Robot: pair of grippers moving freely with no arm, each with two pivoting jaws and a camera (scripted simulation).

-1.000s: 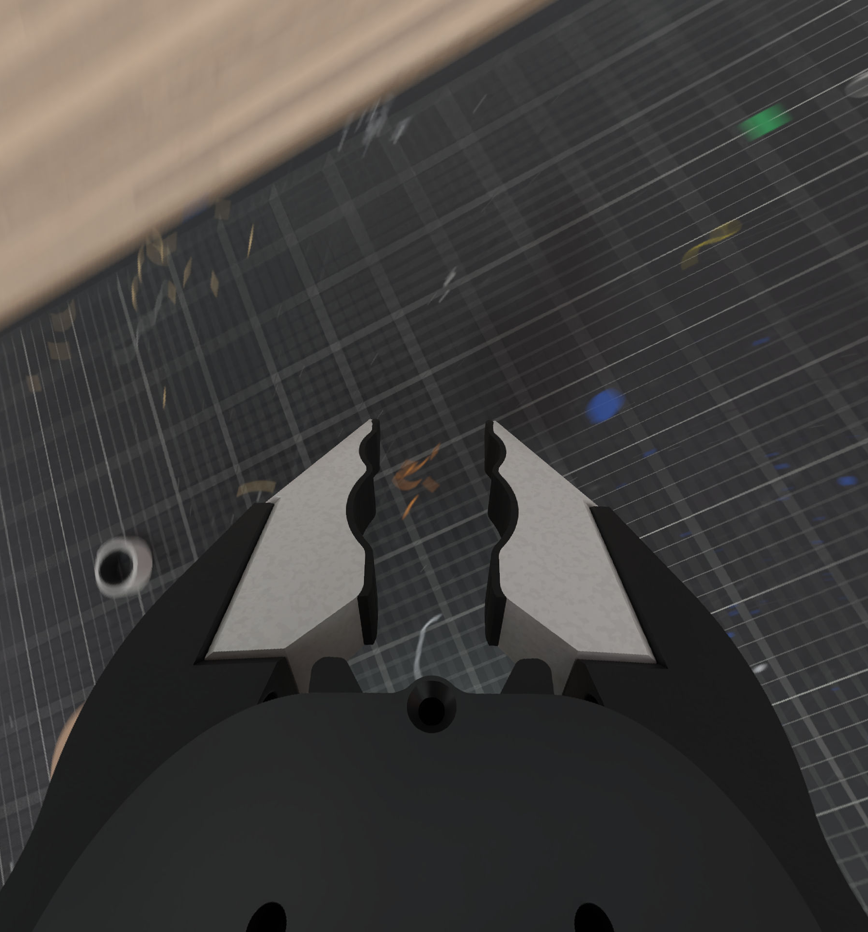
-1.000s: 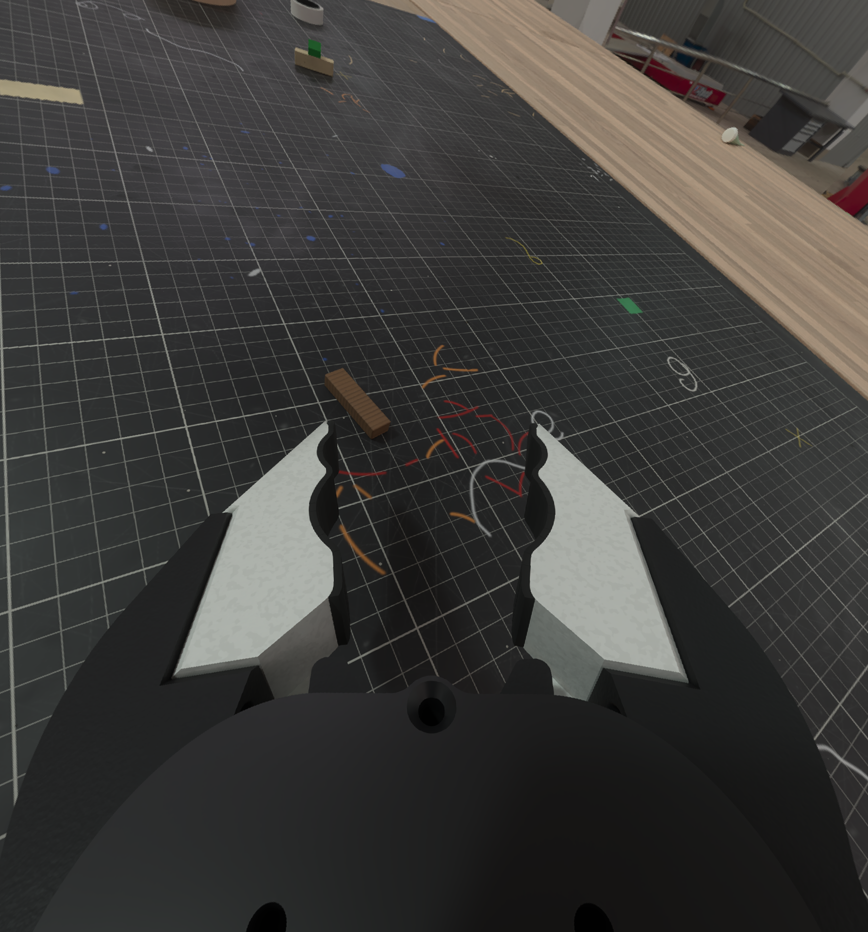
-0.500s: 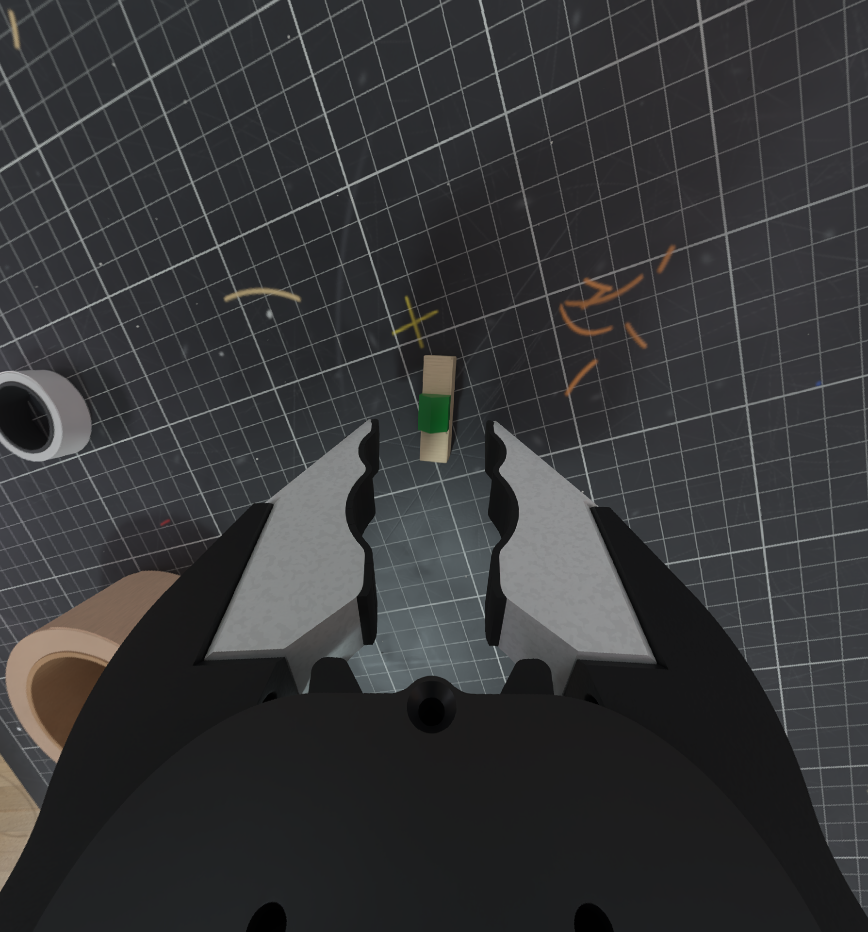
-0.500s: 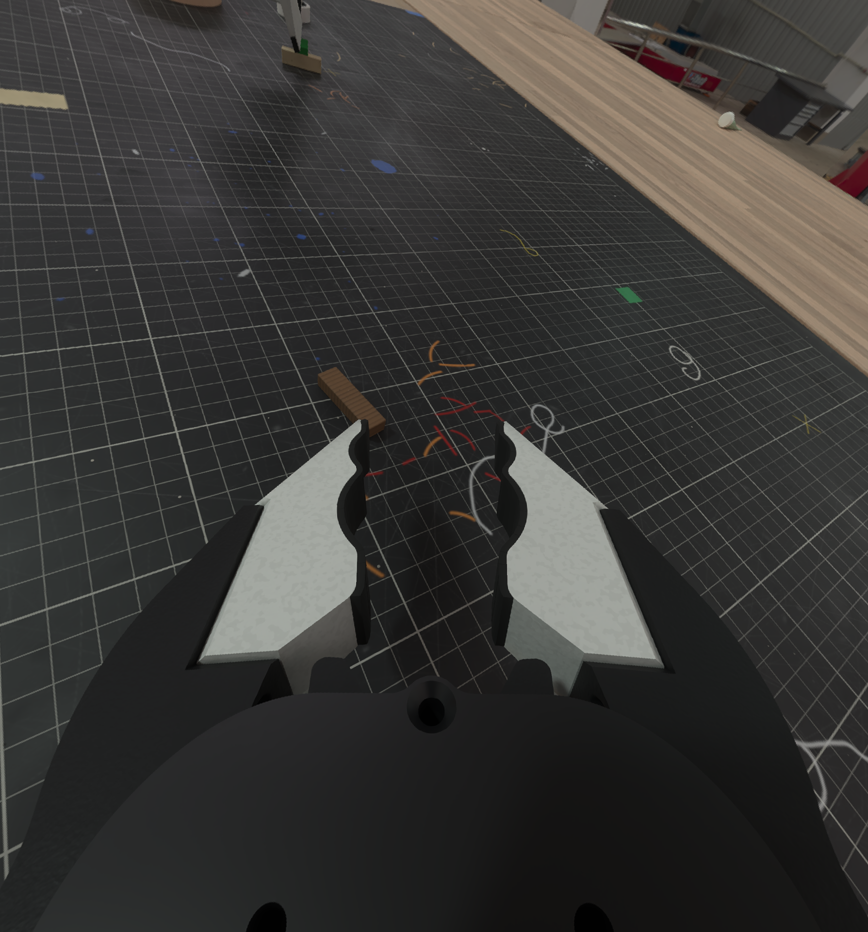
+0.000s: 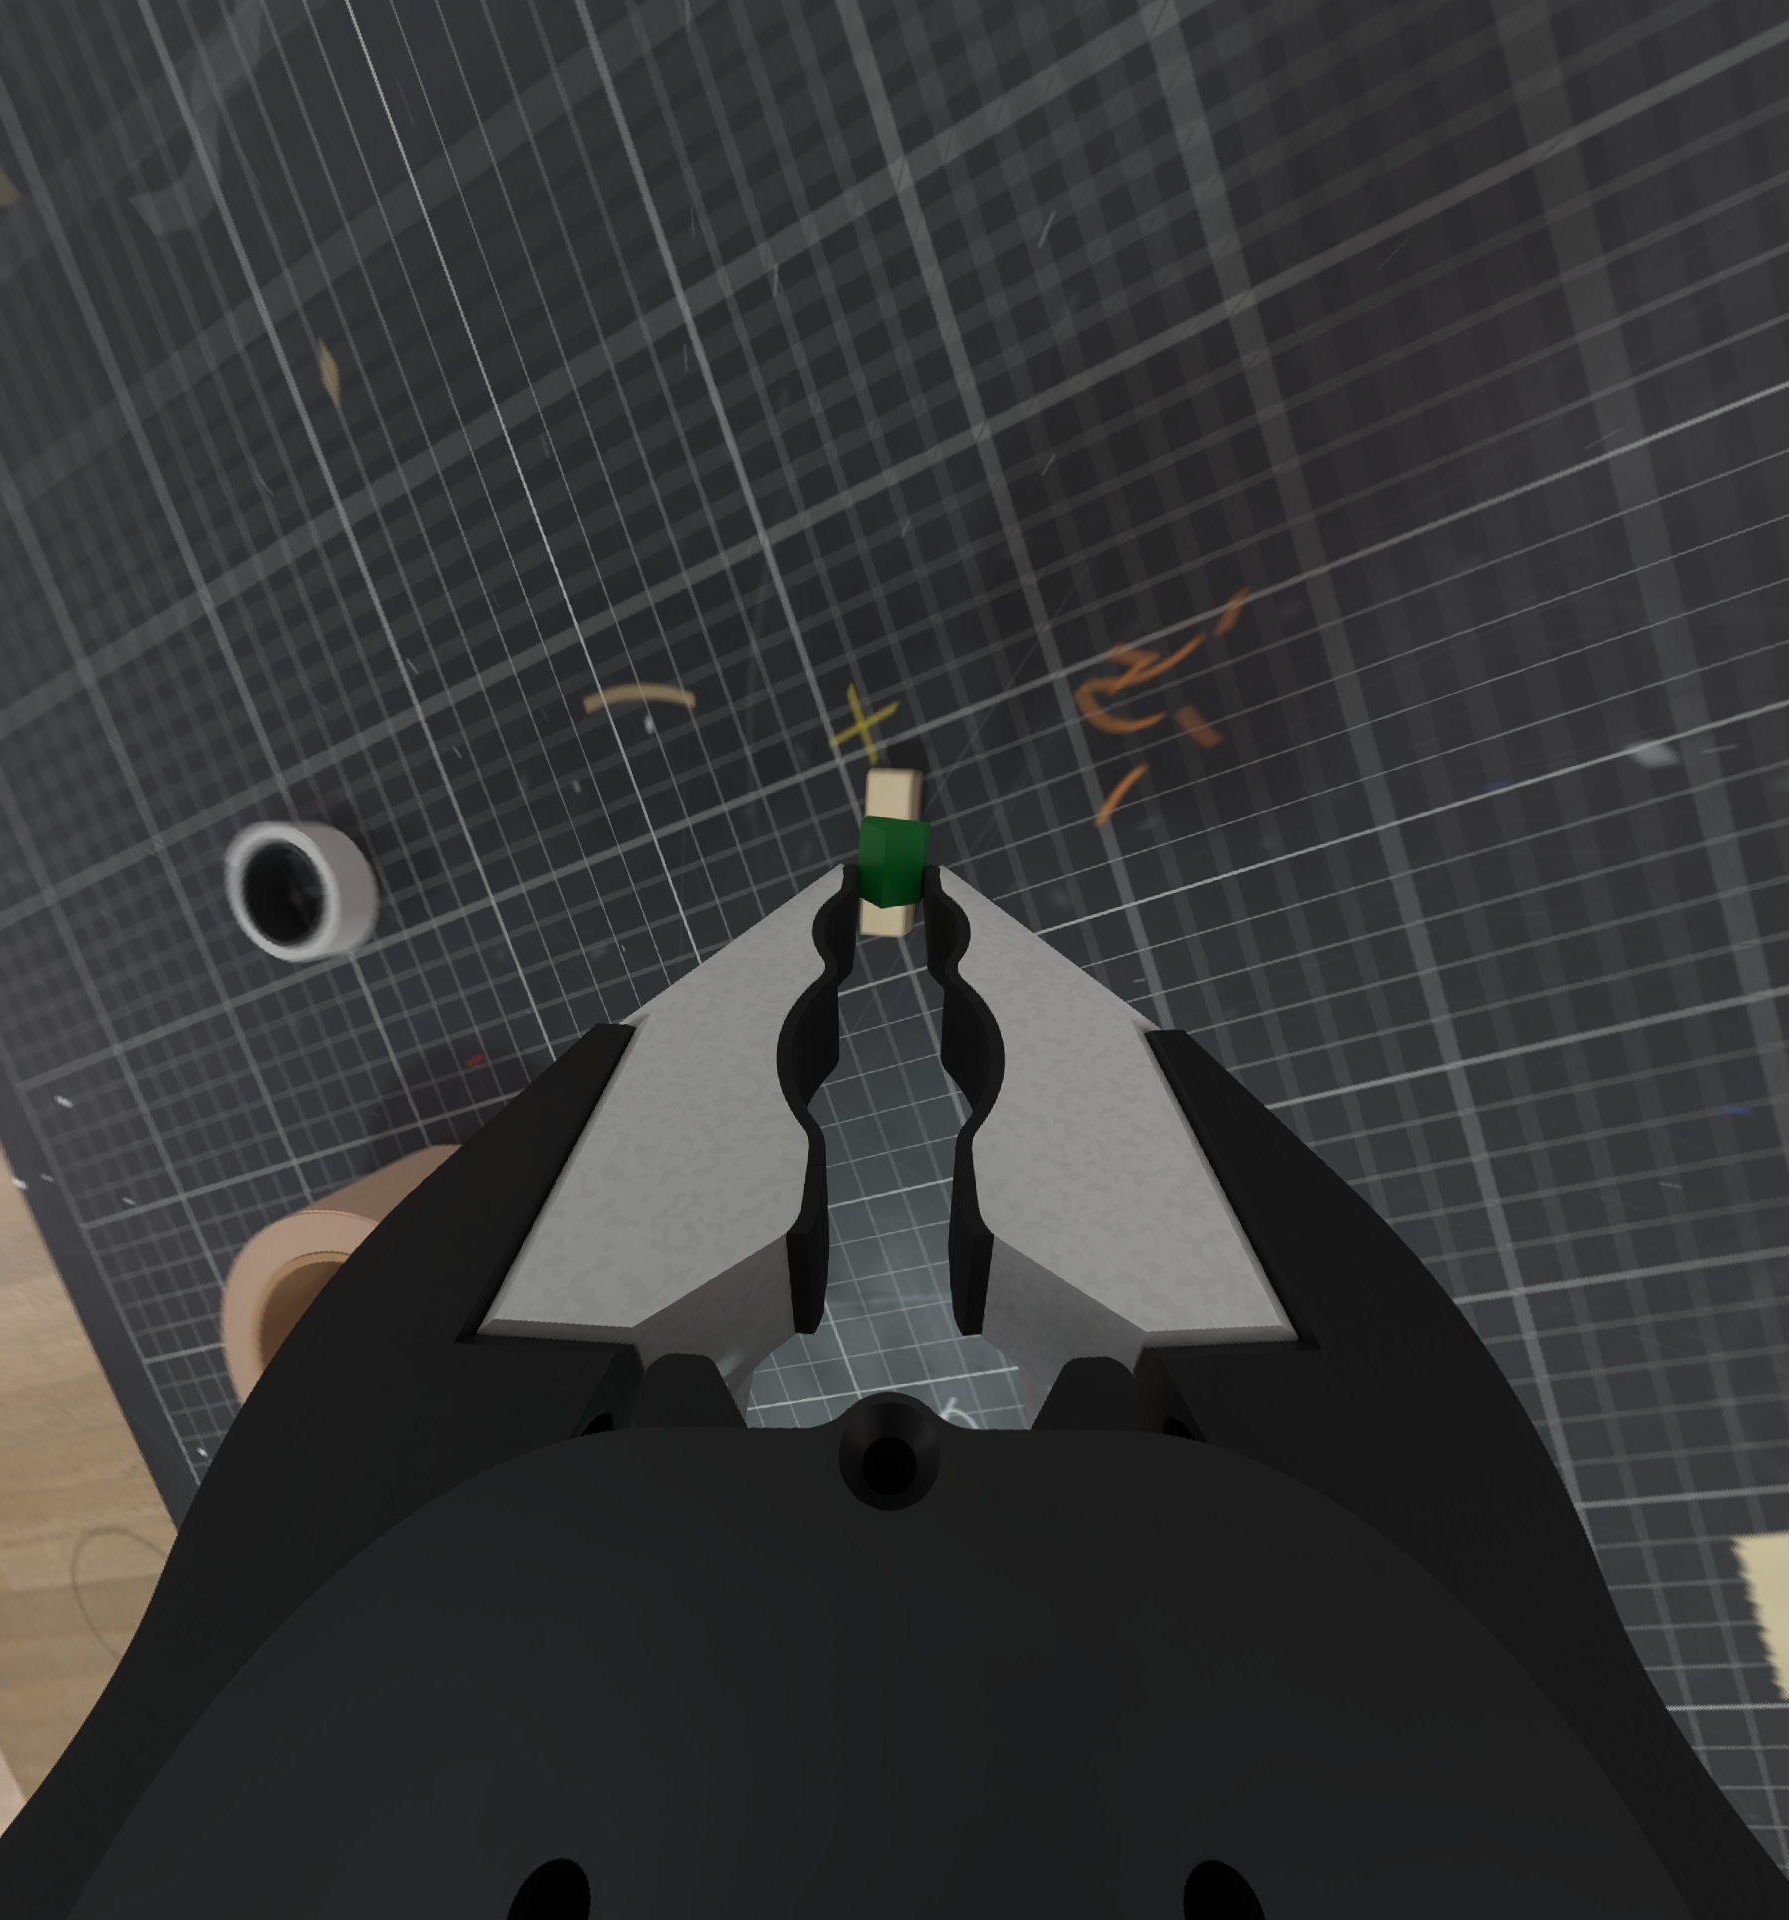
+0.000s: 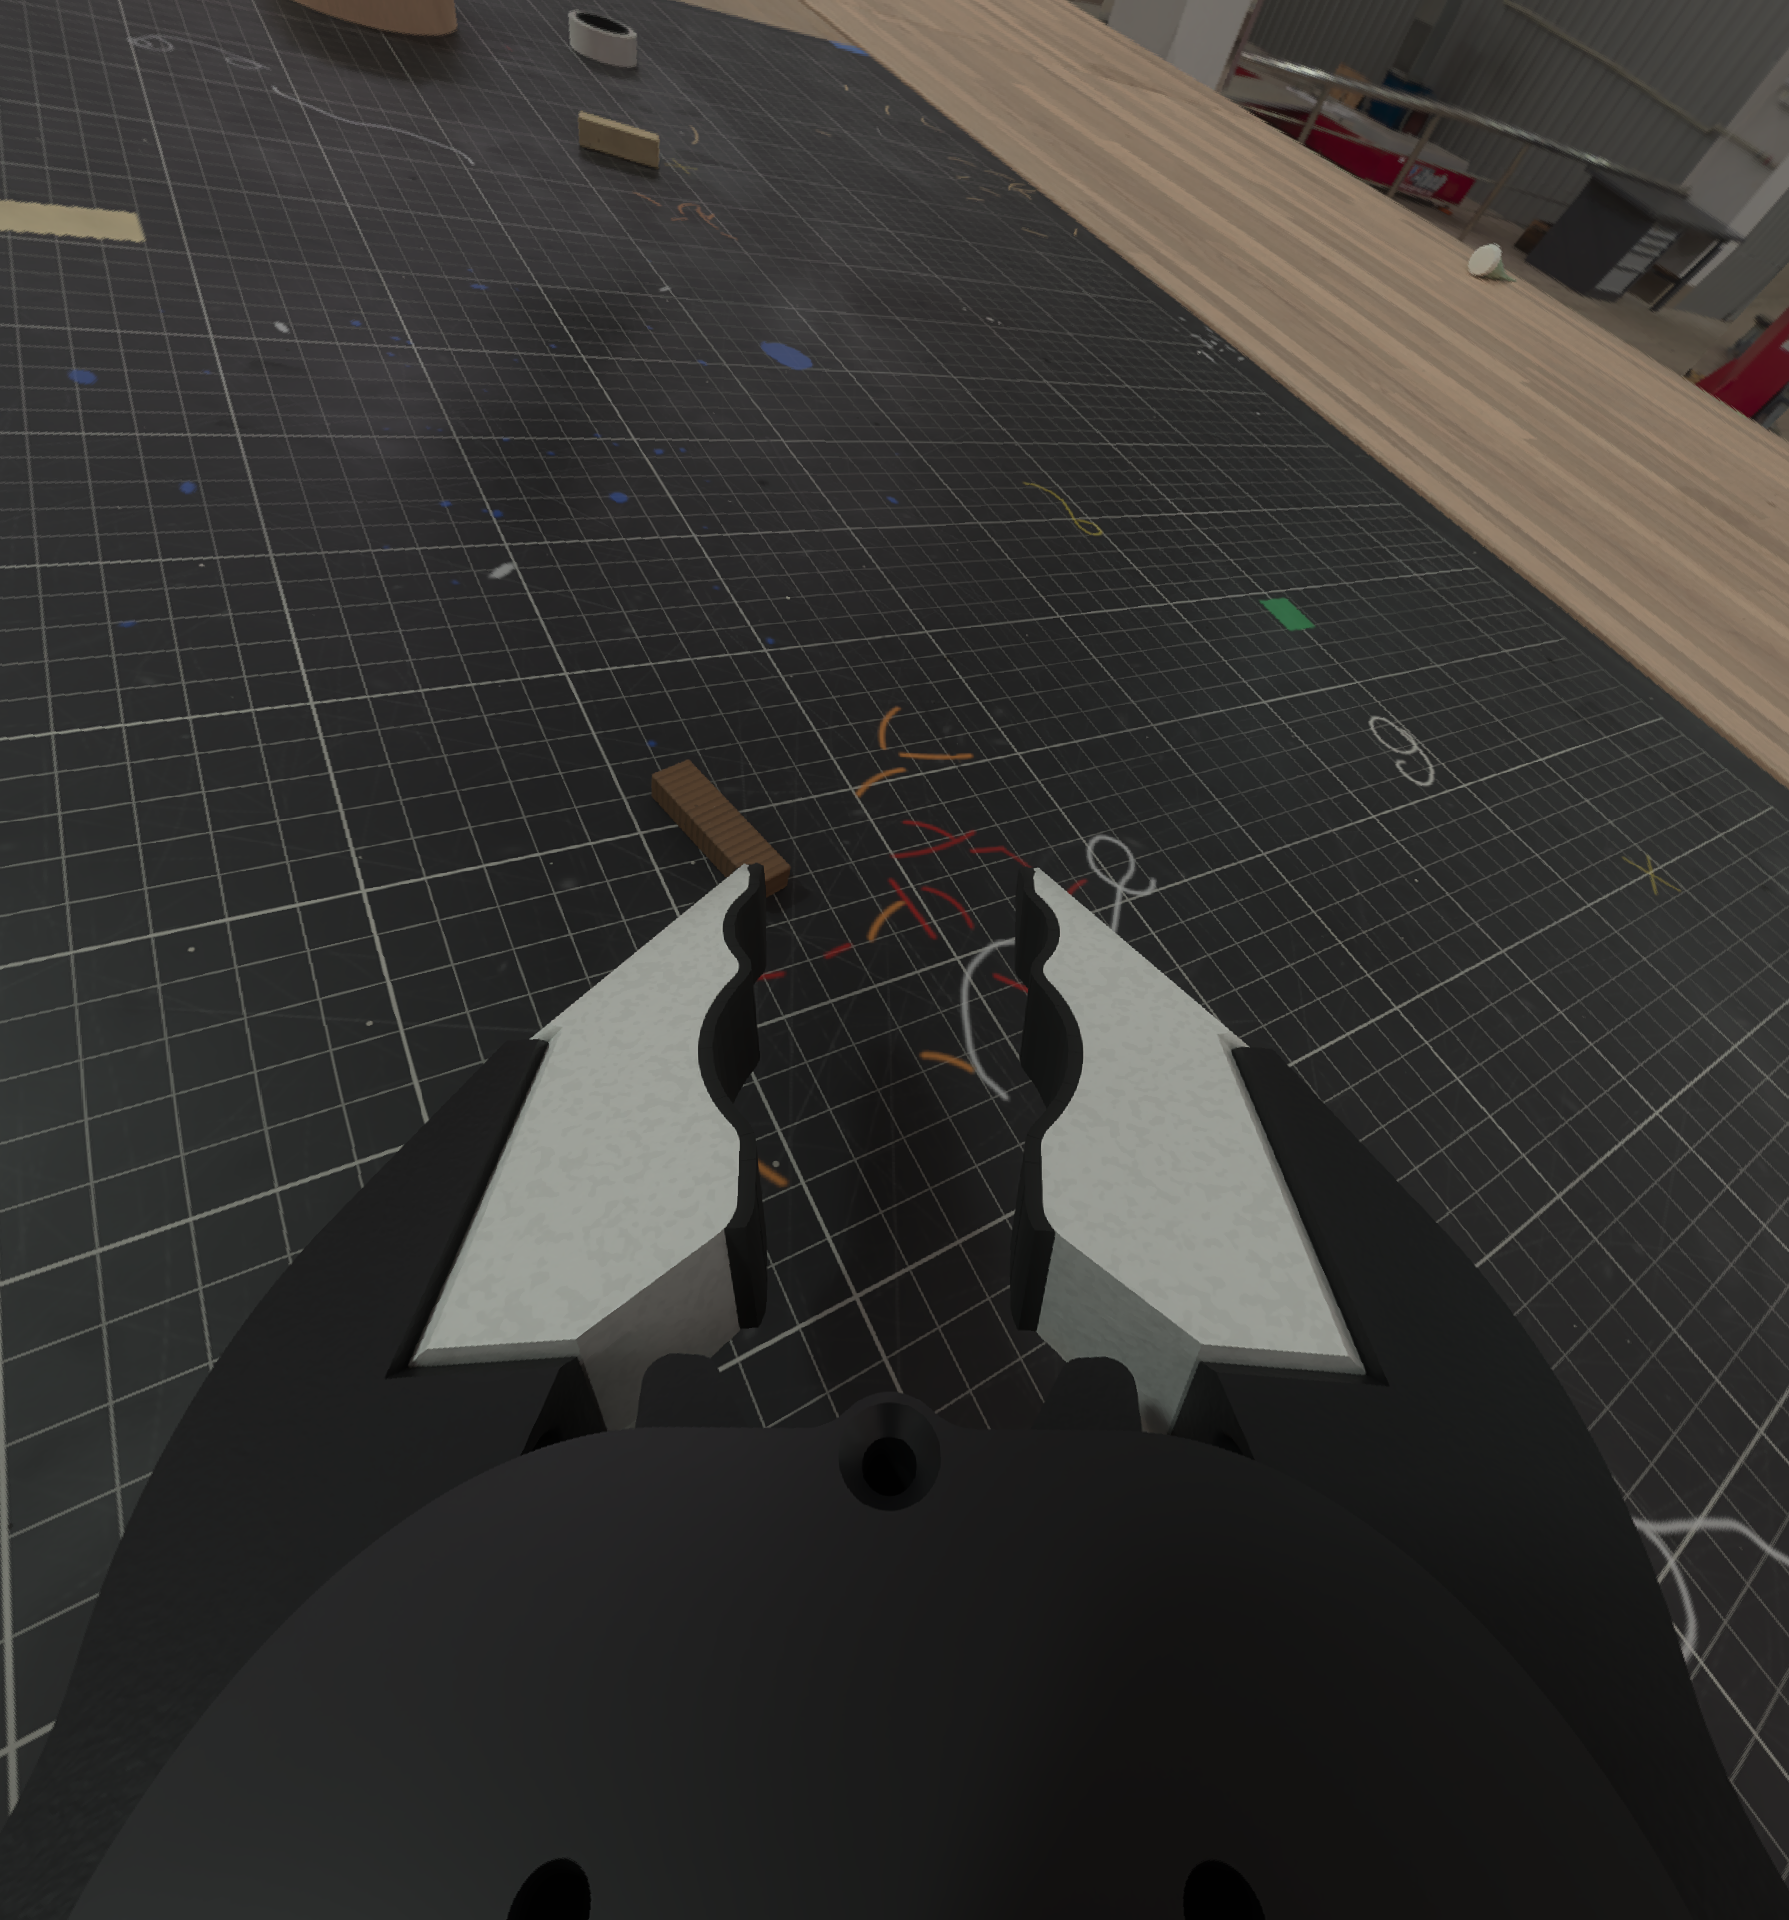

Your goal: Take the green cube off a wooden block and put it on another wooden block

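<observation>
The left gripper (image 5: 890,878) has its two fingers closed on the green cube (image 5: 892,860), which sits right at the fingertips; the gap between the fingers is narrow, only as wide as the cube. In the right wrist view the pale wooden block (image 6: 618,138) far up the mat has nothing on its top, so I judge that the cube is already lifted clear of it, although in the left wrist view the same pale block (image 5: 890,798) shows directly behind the cube and the height between them cannot be read. The right gripper (image 6: 888,894) is open and holds nothing; it hovers above the dark cutting mat (image 6: 350,520) on the desk (image 6: 1389,312), just beside the darker brown wooden block (image 6: 718,826), which is probably the goal. To do this step well, the left gripper should keep a steady squeeze, because the hold is only at the tips and the cube can twist or slip out. It should rise straight before it travels, so the pale block is not dragged. The brown block is narrow, so the cube must come down centred and level on it before the fingers open. The white tape roll (image 5: 298,888) and the brown tape roll (image 5: 298,1278) lie to the left, away from the path.
</observation>
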